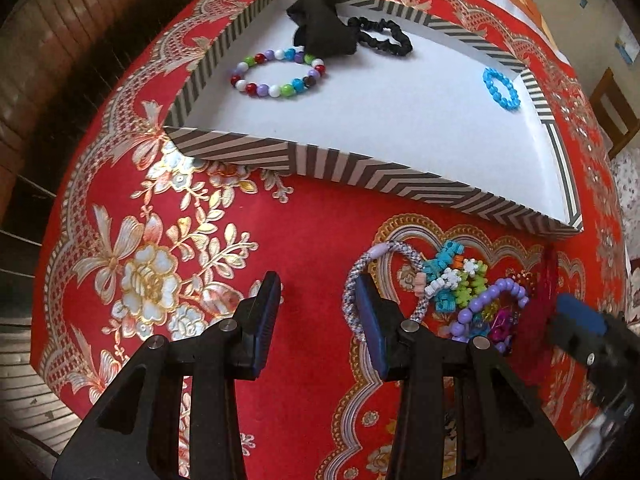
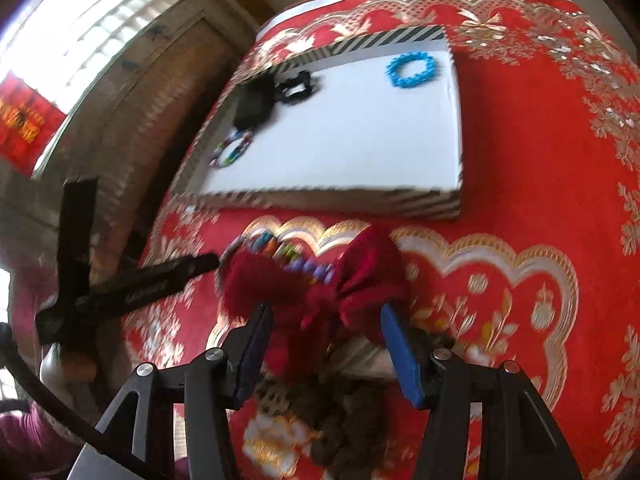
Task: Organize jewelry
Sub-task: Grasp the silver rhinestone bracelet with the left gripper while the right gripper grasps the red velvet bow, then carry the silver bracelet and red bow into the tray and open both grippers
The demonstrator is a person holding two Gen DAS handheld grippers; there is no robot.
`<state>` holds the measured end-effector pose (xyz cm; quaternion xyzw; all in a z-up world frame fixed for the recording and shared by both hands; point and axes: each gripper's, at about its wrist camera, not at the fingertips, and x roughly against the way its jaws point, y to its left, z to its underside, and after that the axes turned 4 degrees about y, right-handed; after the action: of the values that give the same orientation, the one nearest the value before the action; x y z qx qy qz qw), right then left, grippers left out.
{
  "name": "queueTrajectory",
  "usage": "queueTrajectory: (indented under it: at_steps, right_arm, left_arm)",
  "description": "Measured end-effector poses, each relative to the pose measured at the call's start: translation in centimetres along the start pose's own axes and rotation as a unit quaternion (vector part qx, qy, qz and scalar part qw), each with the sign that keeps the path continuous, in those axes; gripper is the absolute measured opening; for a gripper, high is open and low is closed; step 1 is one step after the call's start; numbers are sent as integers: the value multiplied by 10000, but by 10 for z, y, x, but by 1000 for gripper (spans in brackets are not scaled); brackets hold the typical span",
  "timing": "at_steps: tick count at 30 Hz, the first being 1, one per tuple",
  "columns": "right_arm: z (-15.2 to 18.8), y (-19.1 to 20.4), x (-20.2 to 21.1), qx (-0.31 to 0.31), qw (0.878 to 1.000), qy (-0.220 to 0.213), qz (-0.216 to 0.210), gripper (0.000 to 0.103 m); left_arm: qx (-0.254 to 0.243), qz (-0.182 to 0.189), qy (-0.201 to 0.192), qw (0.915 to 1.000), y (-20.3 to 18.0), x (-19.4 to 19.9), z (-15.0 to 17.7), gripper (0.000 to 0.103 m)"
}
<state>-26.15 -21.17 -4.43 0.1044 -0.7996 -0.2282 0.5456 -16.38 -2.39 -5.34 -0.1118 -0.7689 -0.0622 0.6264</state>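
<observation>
That dark red fabric bow [image 2: 320, 280] sits right between your right gripper's [image 2: 326, 332] fingers, but the jaws look spread with gaps either side, so it isn't pinched yet. It lies on the red tablecloth [image 2: 520, 160] against the loose pile: purple bead bracelet [image 1: 490, 300], braided band [image 1: 362, 280], little flower charms [image 1: 460, 280]. Your left gripper [image 1: 318, 312] hangs open and empty just beside that pile. The striped tray [image 1: 400, 178] beyond holds the multicolor bead bracelet [image 1: 278, 74], blue bracelet [image 1: 500, 88] and black scrunchie [image 1: 384, 36]. Close now and you could snag the purple beads along with it, dragging the heap.
</observation>
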Motion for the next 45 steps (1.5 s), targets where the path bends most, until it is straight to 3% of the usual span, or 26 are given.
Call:
queueTrajectory:
  at_steps: [9,11,13,19,35,45]
  right_arm:
    - [-9,10,-17,191,9991,64,365,54]
    - [-7,10,-18,220,9988,-11,433,44]
    - [-5,11,-18,337,9983,-78,479,28]
    - [0,12,-11,541,9973,-287,407,13]
    - [-3,18,62,697,9911,-1112,223,10]
    - [-22,21,78,733,9878,-1343,285,10]
  left_arm:
    - [-403,-121,-53,9991,-14,-8,-1,38]
    - [-468,-113,-107,9988,-16,-9,-1,36]
    - [-556,-65,-194,9982,-16,-8,0,11]
    - [-456,407,-109,9981,-18,-6,-10,6]
    - [-498,586,-849,9934,-13,67,-13,6]
    - [-516,561,-1083,9912,-27,80,-38,6]
